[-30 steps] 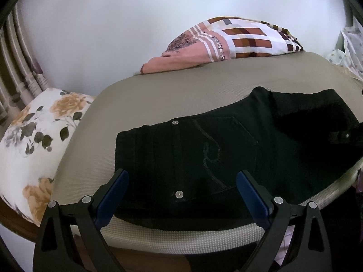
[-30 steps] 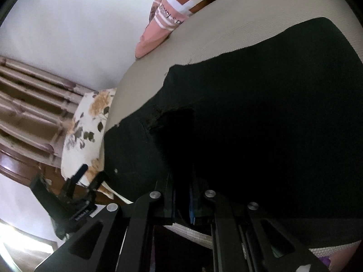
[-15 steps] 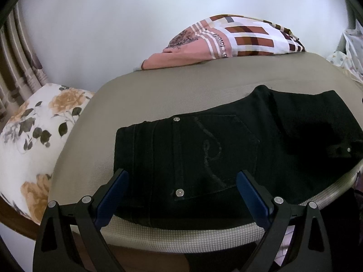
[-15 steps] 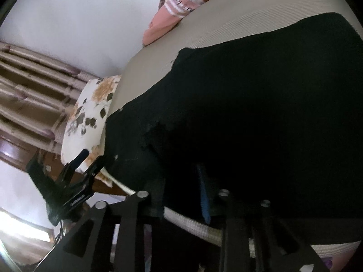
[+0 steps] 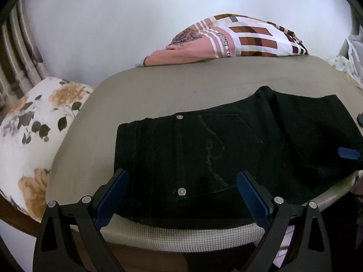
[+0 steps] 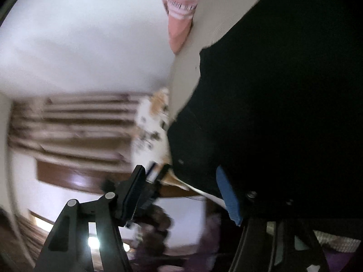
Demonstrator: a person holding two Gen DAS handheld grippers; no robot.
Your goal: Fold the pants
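Black pants (image 5: 204, 154) lie folded on a beige cushioned surface (image 5: 181, 90), back pocket with rivets facing up. My left gripper (image 5: 181, 192) is open, its blue-padded fingers (image 5: 113, 192) spread over the near edge of the pants, holding nothing. My right gripper (image 6: 181, 190) is open and empty at the near edge of the pants (image 6: 283, 90); the view is blurred. One blue fingertip of the right gripper (image 5: 348, 153) shows at the right edge of the left wrist view, over the pants.
A pink and checked folded cloth (image 5: 226, 40) lies at the far edge by the white wall. A floral pillow (image 5: 34, 136) sits left of the cushion. Striped curtains (image 6: 68, 124) hang at the left. A light patterned cloth (image 5: 349, 63) sits at the far right.
My right gripper has opened, let go of the pants fabric and swung left. The folded pants have settled flat. My left gripper has stayed open in place.
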